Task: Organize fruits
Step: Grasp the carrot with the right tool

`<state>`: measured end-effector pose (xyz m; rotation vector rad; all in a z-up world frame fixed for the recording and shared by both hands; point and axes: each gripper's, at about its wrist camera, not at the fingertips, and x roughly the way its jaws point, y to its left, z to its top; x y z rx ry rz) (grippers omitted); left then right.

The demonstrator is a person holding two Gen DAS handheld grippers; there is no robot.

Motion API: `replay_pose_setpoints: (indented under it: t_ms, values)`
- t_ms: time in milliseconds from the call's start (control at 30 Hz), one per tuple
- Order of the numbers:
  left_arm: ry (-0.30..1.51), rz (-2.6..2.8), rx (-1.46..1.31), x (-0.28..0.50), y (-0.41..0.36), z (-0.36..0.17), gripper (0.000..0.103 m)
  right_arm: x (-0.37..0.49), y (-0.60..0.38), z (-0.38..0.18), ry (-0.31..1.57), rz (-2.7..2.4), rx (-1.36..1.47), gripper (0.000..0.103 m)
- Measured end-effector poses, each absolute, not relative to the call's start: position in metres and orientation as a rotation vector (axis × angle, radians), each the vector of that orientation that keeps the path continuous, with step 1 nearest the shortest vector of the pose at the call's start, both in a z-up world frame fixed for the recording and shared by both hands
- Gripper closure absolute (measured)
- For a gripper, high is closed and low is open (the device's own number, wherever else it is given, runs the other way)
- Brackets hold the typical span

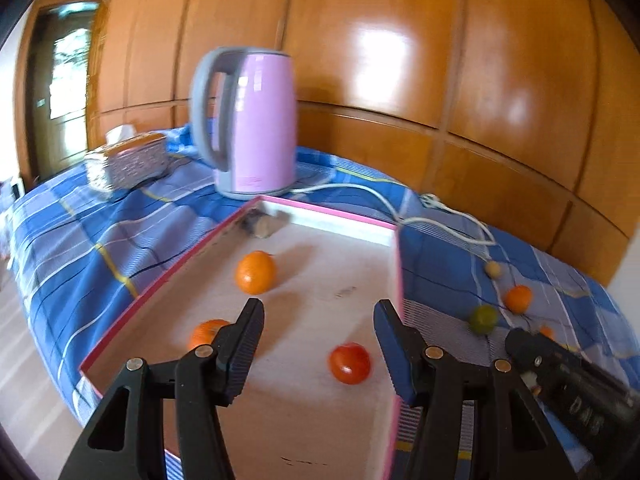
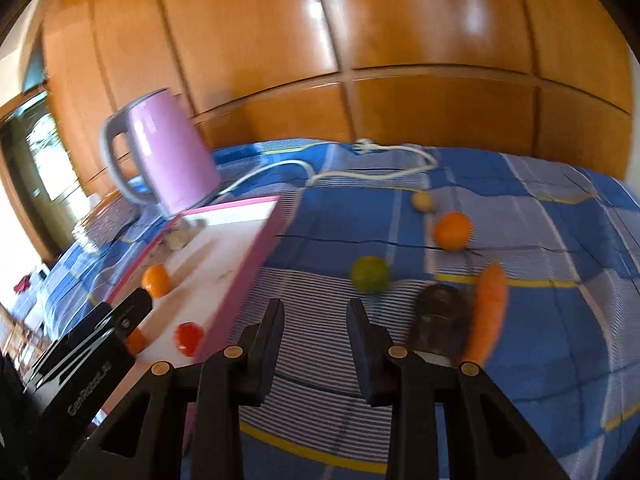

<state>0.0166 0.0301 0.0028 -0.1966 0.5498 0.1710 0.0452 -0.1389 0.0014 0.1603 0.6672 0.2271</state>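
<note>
**Beside the pink tray, loose fruit waits to be gathered**

Right of the pink-rimmed tray (image 2: 256,240), on the blue plaid cloth (image 2: 540,240) covering the surface, lie the pieces not yet sorted: a green citrus (image 2: 370,275) nearest the tray wall, an orange (image 2: 453,230) beyond it, a small pale round fruit (image 2: 423,201) farther off, and a carrot (image 2: 489,312) touching a dark blurred object (image 2: 438,326) I cannot identify. Inside the tray sit two oranges (image 1: 256,272) (image 1: 206,332) and a red tomato (image 1: 349,363).

The right gripper (image 2: 314,320) hangs above the cloth just outside the tray wall, jaws apart and empty, with the green citrus ahead of them. The left gripper (image 1: 320,320) is over the tray, jaws wide apart, holding nothing.

The green citrus looks firm, light and round, so it will likely roll on the soft cloth if nudged. The jaws should close across its widest middle, level and from both sides at once. Its rind should tolerate moderate pressure; the tomato would bruise far sooner. A pink kettle (image 2: 168,156) stands behind the tray, well clear.
</note>
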Motion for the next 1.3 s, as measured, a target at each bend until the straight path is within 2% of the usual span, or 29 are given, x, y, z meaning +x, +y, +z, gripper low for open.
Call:
replay_pose_setpoints:
  t_ms: [267, 600, 1133, 1233, 1300]
  values:
    - [0.575, -0.025, -0.113, 0.015, -0.005, 0.001, 0.045, 0.038, -0.193, 0.000, 0.681, 0.052, 0.248, 0.070]
    - [0.632, -0.191, -0.040, 0.016, -0.038, -0.009, 0.046, 0.052, -0.251, -0.030, 0.773, -0.090, 0.511, 0.071]
    - [0.714, -0.247, -0.047, 0.028, -0.055, -0.026, 0.045, 0.090, -0.240, -0.036, 0.773, -0.079, 0.397, 0.069]
    - [0.716, -0.260, -0.032, 0.028, -0.060, -0.028, 0.046, 0.093, -0.242, -0.042, 0.806, -0.085, 0.387, 0.074]
    - [0.716, -0.267, -0.020, 0.028, -0.063, -0.028, 0.045, 0.090, -0.244, -0.041, 0.802, -0.088, 0.398, 0.074]
